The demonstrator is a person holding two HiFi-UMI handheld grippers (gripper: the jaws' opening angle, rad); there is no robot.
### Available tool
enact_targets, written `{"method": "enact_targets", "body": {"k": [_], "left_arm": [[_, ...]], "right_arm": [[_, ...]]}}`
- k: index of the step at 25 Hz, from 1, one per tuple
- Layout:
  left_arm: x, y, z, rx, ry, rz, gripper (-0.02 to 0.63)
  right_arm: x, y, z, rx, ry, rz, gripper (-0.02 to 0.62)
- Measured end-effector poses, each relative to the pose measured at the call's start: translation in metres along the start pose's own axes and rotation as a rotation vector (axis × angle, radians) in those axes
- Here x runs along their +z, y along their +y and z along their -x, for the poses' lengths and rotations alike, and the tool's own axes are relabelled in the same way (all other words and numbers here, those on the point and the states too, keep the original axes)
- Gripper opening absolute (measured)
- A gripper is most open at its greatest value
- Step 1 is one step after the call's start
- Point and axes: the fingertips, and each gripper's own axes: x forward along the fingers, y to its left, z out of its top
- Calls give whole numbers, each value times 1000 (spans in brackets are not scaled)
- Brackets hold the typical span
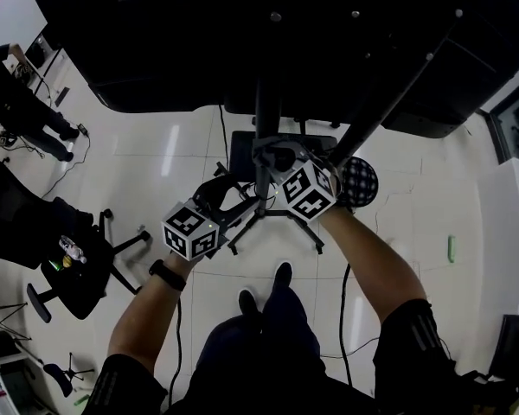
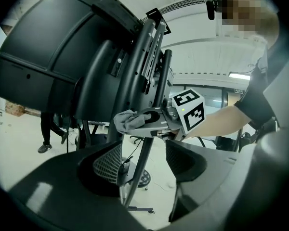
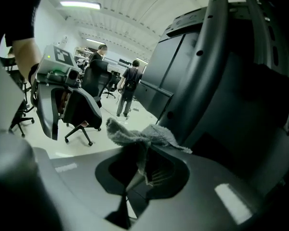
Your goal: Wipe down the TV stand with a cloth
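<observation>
Head view: right claw (image 1: 273, 156) sits at the TV stand's upright column (image 1: 266, 124), left claw (image 1: 221, 190) just beside. Left gripper view: left claw (image 2: 144, 160) gapes empty. Right gripper view: grey cloth (image 3: 144, 136) pinched in the right claw, column immediately right, running upward.

There are two grippers, the left gripper (image 2: 144, 160) and the right gripper (image 3: 143, 161), one grey cloth (image 3: 139, 134) and one black TV stand (image 2: 147, 61). Behind stand two bystanders (image 3: 130, 88) and at least two office chairs (image 3: 82, 112).
</observation>
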Motion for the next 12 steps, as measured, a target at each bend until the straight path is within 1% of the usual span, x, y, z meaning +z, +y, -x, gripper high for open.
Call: {"method": "enact_targets", "body": {"k": [6, 9, 12], "left_arm": [[-52, 20, -9, 31, 41, 54, 311], [-76, 36, -12, 60, 45, 100, 311], [-100, 48, -18, 74, 65, 120, 311]], "right_arm": [[-42, 30, -30, 63, 40, 2, 44], [-62, 43, -46, 76, 54, -4, 44], [-83, 53, -60, 72, 65, 3, 44]]}}
